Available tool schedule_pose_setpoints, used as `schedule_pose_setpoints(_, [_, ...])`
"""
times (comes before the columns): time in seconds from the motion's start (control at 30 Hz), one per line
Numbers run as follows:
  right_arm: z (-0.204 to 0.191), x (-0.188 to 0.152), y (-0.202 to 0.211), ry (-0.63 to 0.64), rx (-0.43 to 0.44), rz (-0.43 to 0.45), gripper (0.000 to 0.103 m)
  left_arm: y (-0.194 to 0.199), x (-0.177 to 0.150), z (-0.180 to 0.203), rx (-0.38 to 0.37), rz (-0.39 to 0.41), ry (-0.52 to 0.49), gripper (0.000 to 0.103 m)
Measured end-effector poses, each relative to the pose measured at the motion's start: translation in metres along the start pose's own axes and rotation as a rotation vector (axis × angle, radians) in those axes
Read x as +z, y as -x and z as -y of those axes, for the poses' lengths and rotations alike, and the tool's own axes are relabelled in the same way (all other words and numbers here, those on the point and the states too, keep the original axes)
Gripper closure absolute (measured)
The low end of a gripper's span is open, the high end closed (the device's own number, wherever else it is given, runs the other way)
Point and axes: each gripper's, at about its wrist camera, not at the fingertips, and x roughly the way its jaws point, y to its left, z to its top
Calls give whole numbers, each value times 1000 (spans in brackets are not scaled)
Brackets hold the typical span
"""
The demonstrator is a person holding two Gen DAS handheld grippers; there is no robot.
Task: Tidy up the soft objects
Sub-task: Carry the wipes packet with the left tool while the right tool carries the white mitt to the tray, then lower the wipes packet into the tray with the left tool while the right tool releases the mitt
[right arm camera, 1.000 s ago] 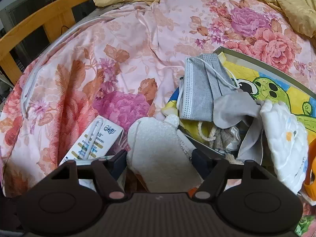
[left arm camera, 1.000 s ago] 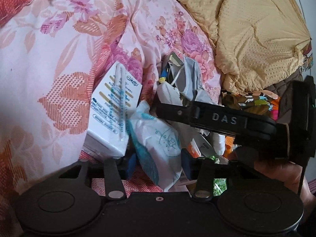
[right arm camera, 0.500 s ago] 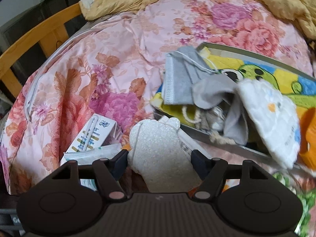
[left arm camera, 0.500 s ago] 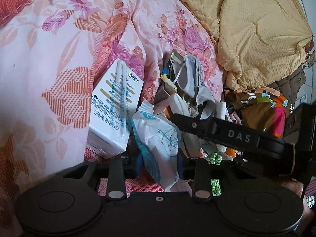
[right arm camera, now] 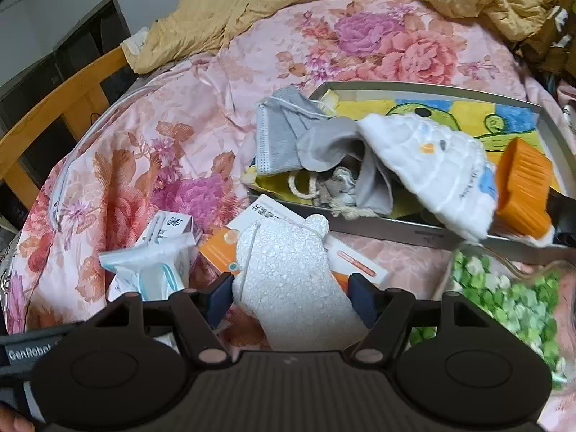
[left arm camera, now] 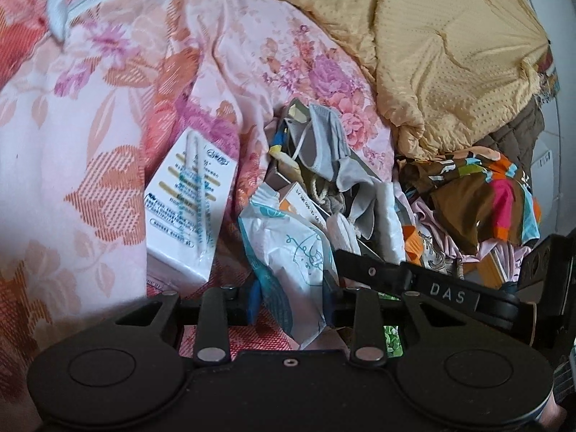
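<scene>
A glossy, crinkled plastic tissue pack [left arm camera: 291, 248] lies on a smooth, floral-printed cloth bedspread [left arm camera: 90, 115], beside a shiny film-wrapped cardboard box [left arm camera: 187, 212]. A white, pebbly-textured foam-like bear shape [right arm camera: 291, 280] sits against matt black plastic gripper parts. Behind, a dull grey metal tray [right arm camera: 432, 88] holds a pleated grey fabric face mask [right arm camera: 277, 136], a quilted white cloth [right arm camera: 432, 169], twisted rope cord [right arm camera: 306, 183] and a ribbed orange plastic brush [right arm camera: 522, 187]. A dimpled mustard-yellow blanket [left arm camera: 450, 43] and a varnished wooden bedframe [right arm camera: 54, 108] border the scene.
</scene>
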Motion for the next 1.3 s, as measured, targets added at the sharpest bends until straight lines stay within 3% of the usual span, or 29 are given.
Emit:
schedule_pose_setpoints(0.4, [11,-20,39,-32,21,85,30,12,-5,24,7,71,-205,69])
schedule_pose_setpoints(0.67, [37,-10,67,-48,-9,199,30,24,14,59,-35,187,-334,68])
schedule_pose_setpoints(0.97, [98,28,72,-109,-204,295,30,-48,60,125,-64,200,-507,68])
schedule_pose_setpoints(1.3, [177,41,49,-232,-303,280,30,-131,54,179,-58,107,-691,68])
